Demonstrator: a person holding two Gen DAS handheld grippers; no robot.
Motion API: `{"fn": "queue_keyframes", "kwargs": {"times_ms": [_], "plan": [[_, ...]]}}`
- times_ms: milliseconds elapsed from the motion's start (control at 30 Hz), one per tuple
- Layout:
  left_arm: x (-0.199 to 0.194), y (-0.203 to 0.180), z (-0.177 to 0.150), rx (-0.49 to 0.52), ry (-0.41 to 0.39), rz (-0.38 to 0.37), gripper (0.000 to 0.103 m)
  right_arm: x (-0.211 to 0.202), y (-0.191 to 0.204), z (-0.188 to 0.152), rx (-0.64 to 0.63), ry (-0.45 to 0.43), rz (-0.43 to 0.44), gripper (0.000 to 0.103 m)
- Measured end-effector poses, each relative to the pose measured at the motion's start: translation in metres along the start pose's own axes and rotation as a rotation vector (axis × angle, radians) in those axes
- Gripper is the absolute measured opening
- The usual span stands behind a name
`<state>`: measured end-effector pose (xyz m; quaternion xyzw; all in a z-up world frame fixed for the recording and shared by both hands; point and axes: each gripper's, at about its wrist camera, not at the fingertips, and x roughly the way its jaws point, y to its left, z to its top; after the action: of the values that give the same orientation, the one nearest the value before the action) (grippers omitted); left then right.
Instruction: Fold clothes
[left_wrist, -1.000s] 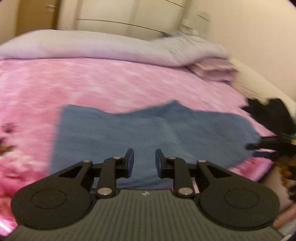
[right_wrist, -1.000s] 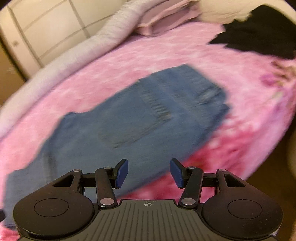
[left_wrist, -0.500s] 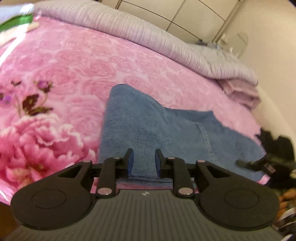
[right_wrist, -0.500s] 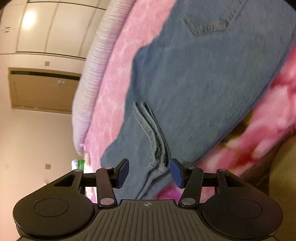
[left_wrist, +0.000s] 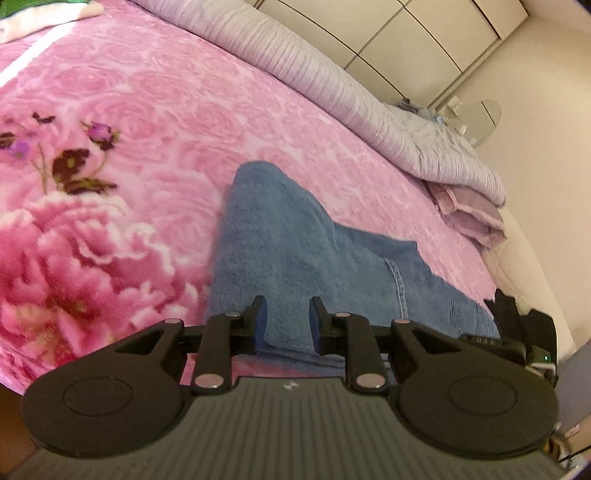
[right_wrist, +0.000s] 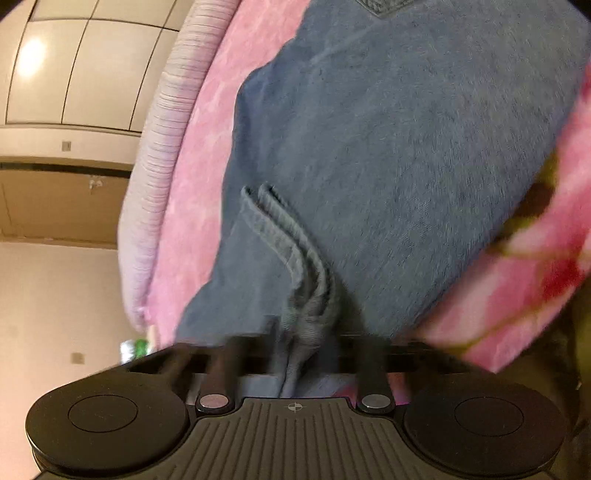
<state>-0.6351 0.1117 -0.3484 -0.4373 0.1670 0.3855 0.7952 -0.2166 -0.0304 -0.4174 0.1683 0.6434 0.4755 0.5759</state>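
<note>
The blue denim jeans (left_wrist: 295, 251) lie folded on the pink fleece blanket with a rose pattern (left_wrist: 155, 110) that covers the bed, close to its near edge. In the left wrist view one end of the denim points away toward the ribbed lilac quilt (left_wrist: 332, 74), which is rolled along the far side of the bed.

The left hand-held gripper (left_wrist: 285, 323) is low over the near edge of the jeans. Its jaws stand a little apart, and the denim lies between and below the blue pads; whether the pads press on the cloth, I cannot tell.

The right hand-held gripper (right_wrist: 295, 332) has just been closing its jaws. Its fingers are blurred in the right wrist view, but a bunched hem of the jeans (right_wrist: 306, 280), with thick doubled seams, sits between them, and they appear to pinch it. In the left wrist view this gripper (left_wrist: 517, 343) shows as a dark shape at the right end of the jeans.

Behind the bed stand cream wardrobe doors (left_wrist: 406, 33).
</note>
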Motion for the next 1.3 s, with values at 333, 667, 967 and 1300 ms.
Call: {"fn": "queue_keyframes", "kwargs": {"times_ms": [333, 667, 967, 1300], "plan": [[0.024, -0.046, 0.012, 0.105, 0.073, -0.092, 0.020, -0.106, 0.022, 0.050, -0.427, -0.429, -0.085, 0.008], [0.097, -0.126, -0.028, 0.256, 0.220, -0.081, 0.020, -0.150, -0.060, 0.107, -0.291, -0.512, -0.217, 0.008], [0.132, -0.158, -0.041, 0.309, 0.270, -0.053, 0.020, -0.193, -0.114, 0.155, -0.206, -0.589, -0.245, 0.007], [0.144, -0.164, -0.049, 0.304, 0.289, -0.036, 0.020, -0.199, -0.109, 0.167, -0.269, -0.610, -0.222, 0.007]]}}
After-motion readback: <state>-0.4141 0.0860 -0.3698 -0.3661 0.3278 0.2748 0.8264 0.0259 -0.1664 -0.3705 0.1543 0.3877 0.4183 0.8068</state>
